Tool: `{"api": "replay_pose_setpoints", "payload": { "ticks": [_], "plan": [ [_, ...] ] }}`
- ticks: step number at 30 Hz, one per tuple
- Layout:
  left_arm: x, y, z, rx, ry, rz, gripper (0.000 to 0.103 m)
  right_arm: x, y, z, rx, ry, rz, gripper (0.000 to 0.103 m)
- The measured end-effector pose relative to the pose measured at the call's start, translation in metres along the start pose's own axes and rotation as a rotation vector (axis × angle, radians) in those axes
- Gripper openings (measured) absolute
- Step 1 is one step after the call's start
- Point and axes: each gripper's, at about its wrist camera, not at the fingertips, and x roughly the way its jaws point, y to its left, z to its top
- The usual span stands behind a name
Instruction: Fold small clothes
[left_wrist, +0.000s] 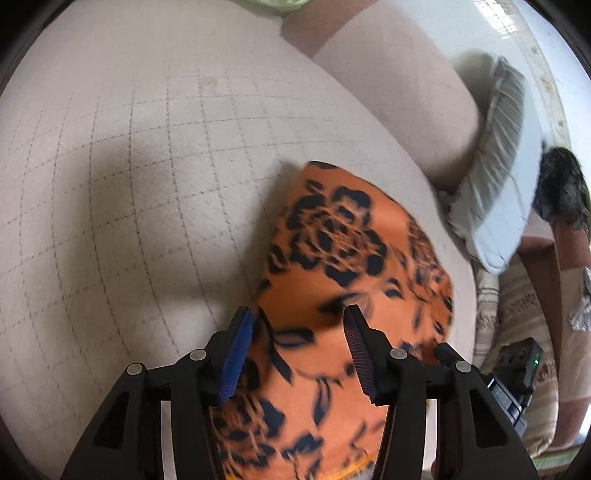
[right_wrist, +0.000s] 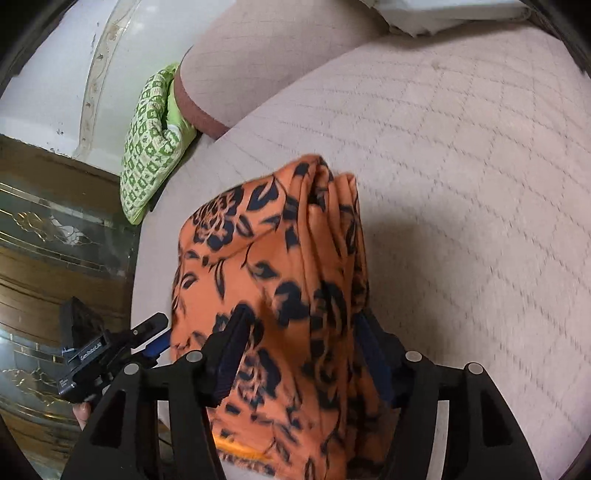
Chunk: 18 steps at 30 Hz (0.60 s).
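Note:
An orange garment with a black floral print (left_wrist: 343, 258) lies folded on a beige quilted sofa seat (left_wrist: 129, 166). In the left wrist view my left gripper (left_wrist: 299, 317) is open, its blue-padded fingers (left_wrist: 236, 354) spread on either side of the garment's near part. In the right wrist view the same garment (right_wrist: 280, 266) shows bunched pleats along its right side. My right gripper (right_wrist: 301, 325) is open, its fingers straddling the cloth. The left gripper's body (right_wrist: 110, 354) shows at the left of the right wrist view.
A green patterned cloth (right_wrist: 147, 147) lies at the sofa's arm. A grey-white pillow (left_wrist: 495, 177) and a dark furry item (left_wrist: 561, 184) sit to the right. A glass-and-wood table (right_wrist: 55, 240) stands beside the sofa. The seat cushion (right_wrist: 461, 184) spreads right of the garment.

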Motion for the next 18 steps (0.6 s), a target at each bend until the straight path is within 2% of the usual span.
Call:
{"api": "replay_pose_setpoints", "payload": {
  "ticks": [1, 2, 4, 6, 10, 13, 16, 18],
  "plan": [
    [0.007, 0.001, 0.000, -0.003, 0.012, 0.001, 0.047, 0.006, -0.002, 0.002, 0.000, 0.011, -0.022, 0.054],
    [0.012, 0.004, 0.000, -0.012, 0.025, -0.014, 0.040, 0.010, -0.006, 0.002, 0.005, 0.020, -0.034, 0.044],
    [0.013, 0.004, -0.001, -0.028, 0.028, -0.016, 0.036, 0.015, -0.015, 0.001, 0.051, 0.045, 0.020, 0.032],
    [0.010, 0.002, -0.001, -0.016, 0.026, -0.016, 0.024, 0.012, -0.014, 0.001, 0.054, 0.055, 0.012, 0.018],
    [0.004, -0.007, -0.002, 0.037, 0.005, -0.017, 0.022, 0.001, 0.004, 0.001, -0.026, 0.038, -0.040, 0.014],
    [0.018, 0.002, 0.000, 0.018, 0.035, 0.028, 0.024, 0.018, -0.007, 0.001, 0.016, 0.073, -0.051, 0.014],
    [0.013, -0.007, -0.001, 0.047, 0.022, 0.036, 0.026, 0.014, 0.000, 0.001, -0.019, 0.070, -0.059, 0.019],
    [0.005, -0.016, -0.006, 0.079, 0.006, 0.066, 0.028, 0.007, 0.003, -0.001, -0.021, 0.060, -0.069, 0.023]
  ]
}}
